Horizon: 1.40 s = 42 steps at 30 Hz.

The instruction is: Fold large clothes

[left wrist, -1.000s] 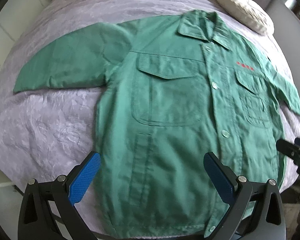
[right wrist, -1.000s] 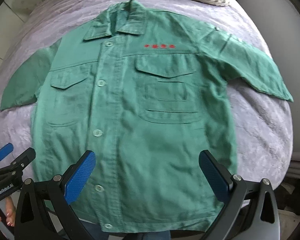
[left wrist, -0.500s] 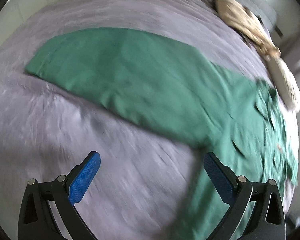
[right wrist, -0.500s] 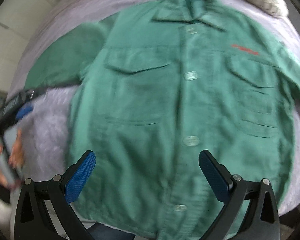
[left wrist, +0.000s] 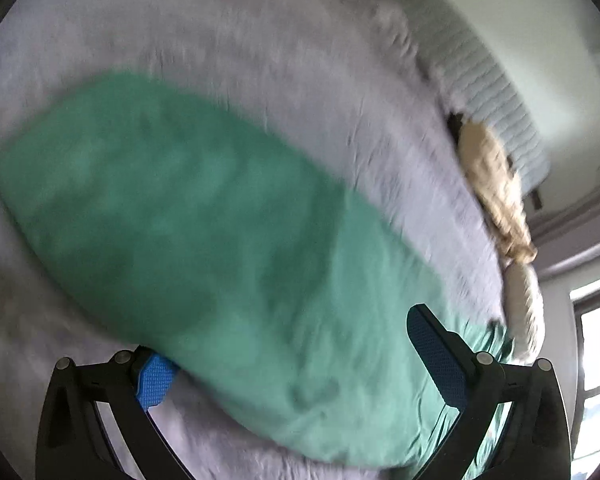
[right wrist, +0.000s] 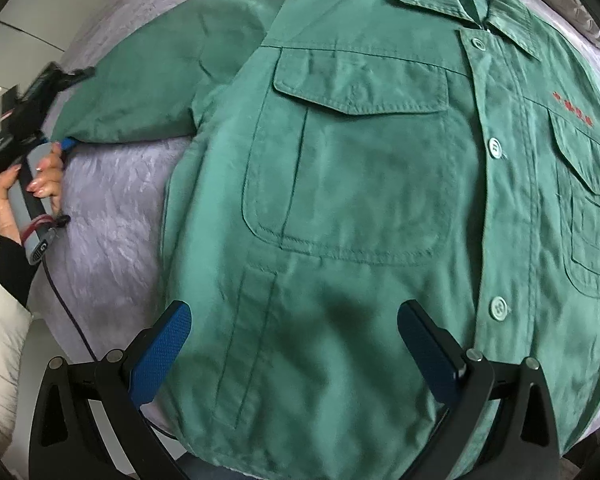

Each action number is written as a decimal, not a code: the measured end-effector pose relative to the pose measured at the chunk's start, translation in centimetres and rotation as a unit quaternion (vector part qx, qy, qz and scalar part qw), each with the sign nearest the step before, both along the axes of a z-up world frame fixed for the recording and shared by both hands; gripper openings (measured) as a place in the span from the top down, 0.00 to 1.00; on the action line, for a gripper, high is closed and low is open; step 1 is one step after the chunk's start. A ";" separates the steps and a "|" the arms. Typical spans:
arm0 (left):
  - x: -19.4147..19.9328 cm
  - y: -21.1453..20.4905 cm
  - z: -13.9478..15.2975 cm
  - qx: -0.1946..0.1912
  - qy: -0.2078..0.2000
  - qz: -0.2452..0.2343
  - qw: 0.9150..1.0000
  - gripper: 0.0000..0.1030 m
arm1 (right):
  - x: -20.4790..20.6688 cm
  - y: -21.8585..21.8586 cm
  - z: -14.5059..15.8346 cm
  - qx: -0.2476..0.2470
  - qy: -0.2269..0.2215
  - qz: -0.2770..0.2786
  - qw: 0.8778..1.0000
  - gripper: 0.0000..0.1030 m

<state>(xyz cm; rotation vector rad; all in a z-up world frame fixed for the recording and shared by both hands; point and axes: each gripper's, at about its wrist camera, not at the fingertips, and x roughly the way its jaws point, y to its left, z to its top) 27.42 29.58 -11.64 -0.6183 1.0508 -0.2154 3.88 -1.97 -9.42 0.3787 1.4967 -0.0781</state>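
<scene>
Both tongs, left gripper (left wrist: 300, 364) and right gripper (right wrist: 294, 346), gape released; the soft, limp green cotton work jacket (right wrist: 360, 184) wants pinching at its sleeve cuff (right wrist: 66, 130).

The left wrist camera is sitting low and close over the shirt's sleeve (left wrist: 188, 216), looking along it across the bed (left wrist: 260, 60) toward a wall; the picture is blurred. The right wrist camera is looking down from near the hem onto the shirt's front (right wrist: 360, 184), facing the collar. Both views are sharing that sleeve, and the right view is also catching the left claw (right wrist: 66, 142) at the cuff.
</scene>
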 end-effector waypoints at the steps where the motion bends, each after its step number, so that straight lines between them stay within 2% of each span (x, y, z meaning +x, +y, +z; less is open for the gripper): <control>1: 0.3 0.2 0.0 0.003 -0.005 0.002 1.000 0.00 | 0.2 0.1 -0.2 0.001 -0.002 -0.003 1.000 0.00; 3: 0.9 0.5 -0.4 0.023 -0.003 0.007 1.000 0.02 | 0.7 0.3 -0.5 0.004 -0.003 -0.010 1.000 0.00; 4: 1.1 0.7 -0.7 0.037 -0.002 0.011 0.999 0.10 | 0.9 0.4 -0.7 0.004 -0.005 -0.013 1.000 0.00; 6: 1.4 1.1 -1.0 0.065 0.009 0.013 0.998 0.60 | 1.3 0.8 -1.3 0.003 -0.008 -0.019 1.000 0.00; 8: 1.5 2.0 -1.0 0.072 0.009 0.020 0.997 0.85 | 1.3 0.7 -1.3 0.006 -0.012 -0.024 1.000 0.00; 9: 1.3 2.0 -0.6 0.081 -0.001 0.020 0.997 0.90 | 1.3 0.5 -1.3 0.009 -0.014 -0.027 1.000 0.00; 12: 0.4 0.6 1.7 0.107 -0.043 -0.001 0.993 0.90 | 0.6 -1.2 -0.8 0.017 -0.020 -0.036 0.999 0.00; 16: -1.4 -3.9 6.6 0.099 -0.107 -0.060 0.987 0.90 | 0.1 -3.1 -0.7 0.021 -0.047 -0.051 0.997 0.00; 18: -2.4 -7.4 9.6 0.094 -0.148 -0.103 0.979 0.90 | -0.1 -4.3 -0.5 0.026 -0.057 -0.063 0.996 0.00; 20: -3.4 -12.2 12.5 0.095 -0.182 -0.156 0.966 0.90 | -0.5 -5.8 0.0 0.029 -0.072 -0.079 0.994 0.00; 24: -6.0 -21.3 14.9 0.085 -0.208 -0.242 0.944 0.90 | -2.1 -9.8 1.3 0.025 -0.094 -0.110 0.989 0.00; 26: -7.2 -26.6 14.7 0.095 -0.207 -0.285 0.931 0.90 | -3.2 -12.0 1.7 0.016 -0.103 -0.131 0.986 0.00; 29: -9.8 -33.8 11.7 0.111 -0.175 -0.342 0.917 0.90 | -5.2 -15.9 1.8 0.004 -0.106 -0.165 0.981 0.00; 32: -12.5 -39.1 7.5 0.167 -0.141 -0.376 0.900 0.90 | -7.2 -19.4 1.3 -0.003 -0.099 -0.202 0.974 0.00; 34: -14.0 -40.8 4.7 0.203 -0.122 -0.389 0.890 0.90 | -8.7 -21.4 0.3 -0.005 -0.088 -0.223 0.971 0.00; 35: -14.6 -41.7 3.3 0.231 -0.109 -0.395 0.883 0.90 | -9.3 -22.3 -0.1 -0.004 -0.084 -0.231 0.969 0.00; 36: -15.2 -41.7 2.3 0.241 -0.104 -0.399 0.879 0.90 | -9.7 -23.0 -0.5 -0.002 -0.081 -0.237 0.968 0.00; 38: -16.4 -41.9 1.7 0.261 -0.119 -0.399 0.871 0.90 | -10.7 -24.5 -0.8 0.004 -0.079 -0.248 0.965 0.00; 39: -16.7 -41.9 1.9 0.264 -0.127 -0.400 0.869 0.82 | -10.8 -24.9 -0.9 0.004 -0.081 -0.250 0.965 0.00; 40: -17.1 -41.8 2.0 0.266 -0.128 -0.403 0.866 0.70 | -10.8 -25.1 -0.8 -0.001 -0.084 -0.248 0.965 0.00; 41: -17.4 -41.5 2.5 0.267 -0.124 -0.408 0.864 0.33 | -10.8 -25.2 -0.7 -0.005 -0.085 -0.246 0.965 0.00; 42: -17.6 -41.4 2.4 0.270 -0.122 -0.405 0.865 0.19 | -10.7 -25.4 -0.5 -0.008 -0.089 -0.244 0.966 0.00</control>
